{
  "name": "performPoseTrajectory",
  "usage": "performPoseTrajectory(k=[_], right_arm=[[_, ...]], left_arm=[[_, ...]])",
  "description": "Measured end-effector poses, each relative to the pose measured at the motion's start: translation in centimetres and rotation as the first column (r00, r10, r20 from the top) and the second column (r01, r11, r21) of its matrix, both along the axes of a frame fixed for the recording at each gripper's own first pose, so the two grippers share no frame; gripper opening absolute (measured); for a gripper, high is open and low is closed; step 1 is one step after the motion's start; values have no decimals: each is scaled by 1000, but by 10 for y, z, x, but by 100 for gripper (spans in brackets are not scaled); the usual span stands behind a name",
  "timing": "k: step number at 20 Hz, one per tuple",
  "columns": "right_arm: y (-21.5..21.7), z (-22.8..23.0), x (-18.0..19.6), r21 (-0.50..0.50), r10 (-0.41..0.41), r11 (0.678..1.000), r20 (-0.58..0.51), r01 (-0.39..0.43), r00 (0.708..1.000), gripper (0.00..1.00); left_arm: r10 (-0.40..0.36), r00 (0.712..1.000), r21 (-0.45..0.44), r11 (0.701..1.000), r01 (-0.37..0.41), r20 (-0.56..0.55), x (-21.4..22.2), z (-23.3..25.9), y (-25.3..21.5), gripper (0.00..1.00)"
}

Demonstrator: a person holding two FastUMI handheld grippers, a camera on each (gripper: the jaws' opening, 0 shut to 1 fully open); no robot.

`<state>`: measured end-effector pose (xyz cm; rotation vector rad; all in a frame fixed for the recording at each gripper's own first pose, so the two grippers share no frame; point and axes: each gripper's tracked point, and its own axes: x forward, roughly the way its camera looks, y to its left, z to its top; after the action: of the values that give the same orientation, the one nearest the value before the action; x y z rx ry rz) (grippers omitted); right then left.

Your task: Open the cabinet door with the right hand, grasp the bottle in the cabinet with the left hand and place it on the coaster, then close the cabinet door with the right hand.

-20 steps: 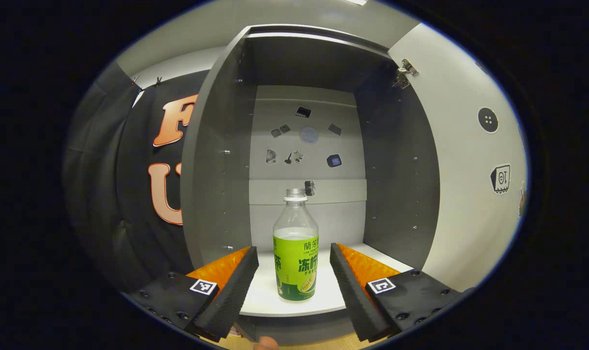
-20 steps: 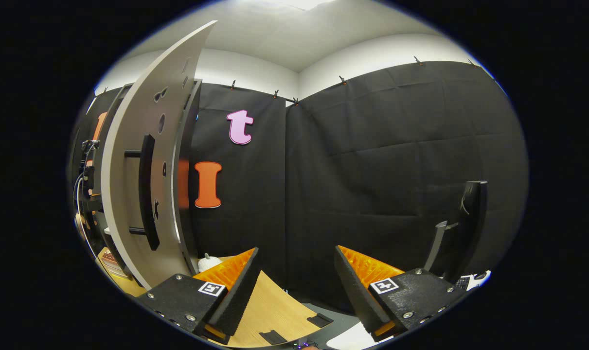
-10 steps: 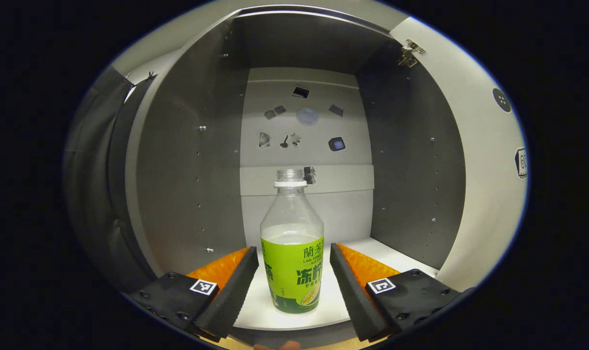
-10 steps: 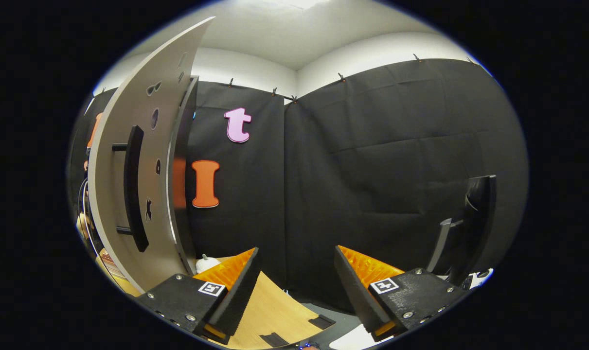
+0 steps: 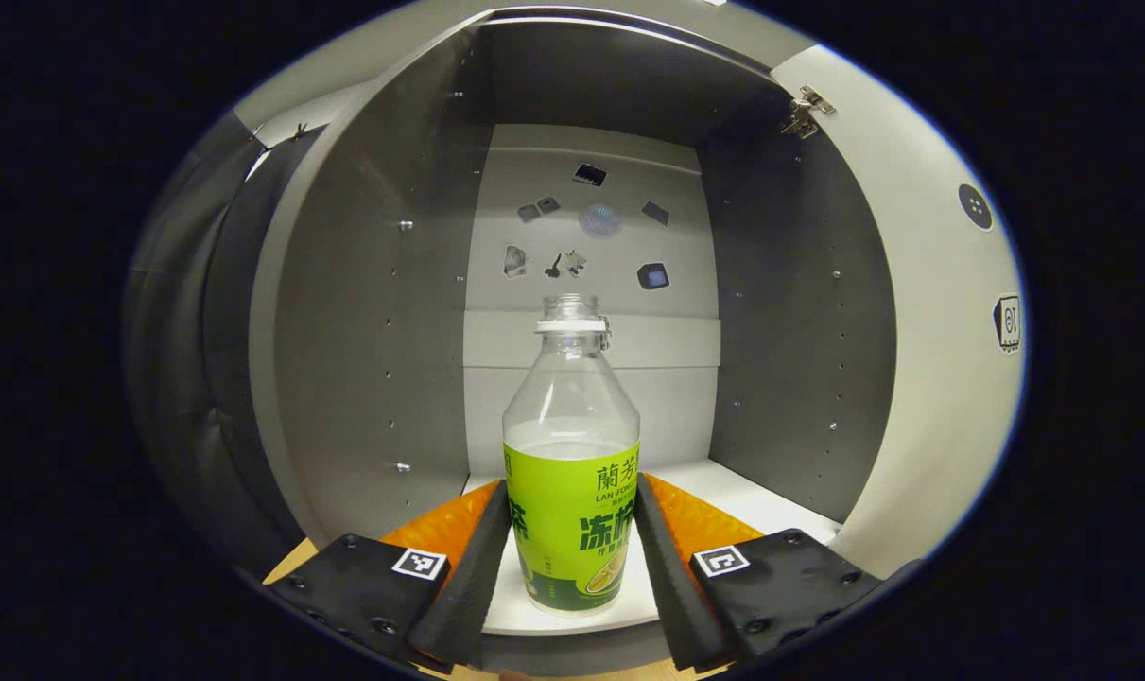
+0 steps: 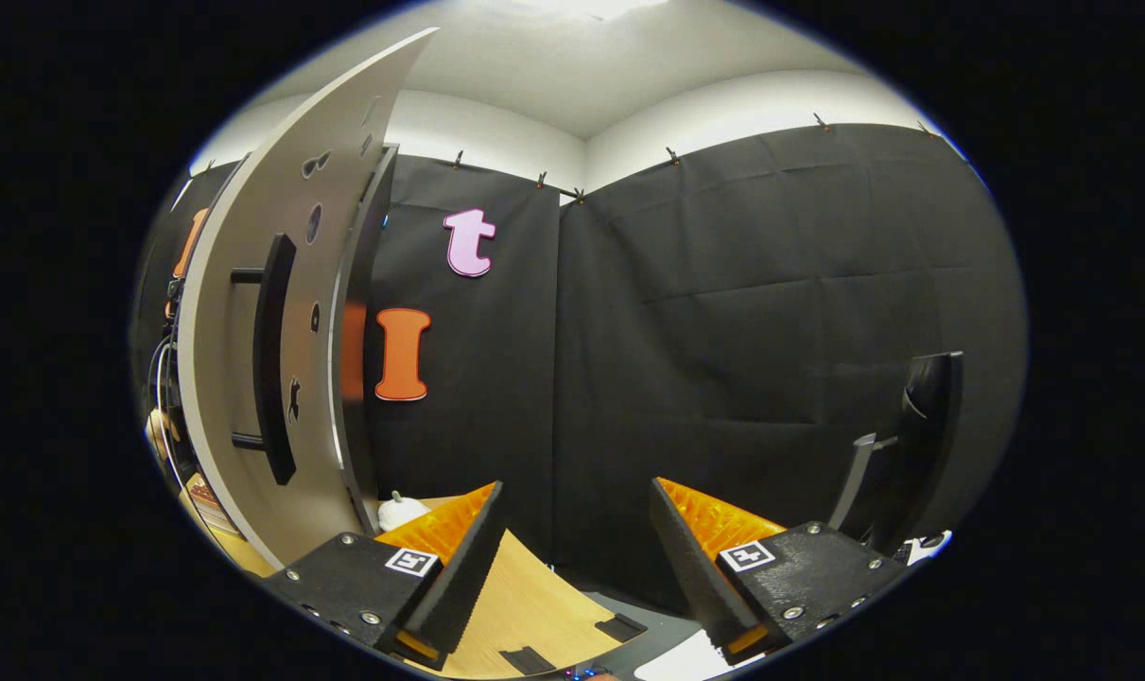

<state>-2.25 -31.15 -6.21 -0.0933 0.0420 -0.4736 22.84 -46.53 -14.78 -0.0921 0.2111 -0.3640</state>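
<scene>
Left gripper view, nearest first: the left gripper [image 5: 570, 553] fills the bottom of the frame, its jaws narrowed around the bottle [image 5: 572, 463]. Both ribbed black pads sit against the sides of the green label, 1 on each side, so the jaws appear closed on it. The bottle stands upright at the front edge of the white cabinet shelf [image 5: 771, 492], low in the centre of the frame, clear above the label with no cap on its neck. Behind it rise the grey side walls and the pale back panel of the cabinet [image 5: 364, 312], where several small dark stickers [image 5: 586, 227] cluster in the upper middle. The cabinet door [image 5: 922, 312] stands open along the right edge of the frame, its hinge [image 5: 804, 109] at the upper right.

Right gripper view, nearest first: the right gripper [image 6: 572, 558] sits at the bottom of the frame with its jaws wide apart and nothing between them. Below and between them lies the light wooden table [image 6: 525, 605]. On the left of the frame the door [image 6: 279, 312] shows its outer face, swung open, with a long black handle [image 6: 274, 359] mounted upright on it. A dark monitor [image 6: 912, 435] stands at the right edge, seen from behind.
</scene>
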Motion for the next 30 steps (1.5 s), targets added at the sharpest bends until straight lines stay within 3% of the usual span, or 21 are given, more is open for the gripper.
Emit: performPoseTrajectory(k=[12, 13, 15, 17, 18, 21, 30], right_arm=[[37, 12, -27, 22, 54, 998, 15, -54, 998, 93], [44, 12, -28, 29, 63, 998, 17, -63, 998, 98], [53, 12, -32, 39, 82, 996, 15, -83, 997, 93], [65, 9, -36, 39, 98, 994, 8, -99, 995, 93], [70, 6, -39, 35, 103, 994, 0, -103, 995, 98], [76, 2, -44, 30, 103, 994, -27, -102, 994, 93], [84, -8, -64, 24, 92, 996, -29, -91, 995, 93]], left_arm=[[-74, 991, -3, 997, 75, 114, -113, 45, 68, 80], [-75, 991, -2, 997, 75, 114, -121, 44, 76, 80], [-81, 990, -1, 997, 82, 113, -139, 38, 91, 80], [-87, 990, -9, 996, 89, 109, -156, 30, 104, 80], [-95, 990, -15, 995, 97, 101, -165, 23, 111, 80], [-108, 992, -20, 994, 109, 67, -187, -2, 132, 80], [-67, 997, -36, 997, 66, -29, -228, -85, 181, 80]])
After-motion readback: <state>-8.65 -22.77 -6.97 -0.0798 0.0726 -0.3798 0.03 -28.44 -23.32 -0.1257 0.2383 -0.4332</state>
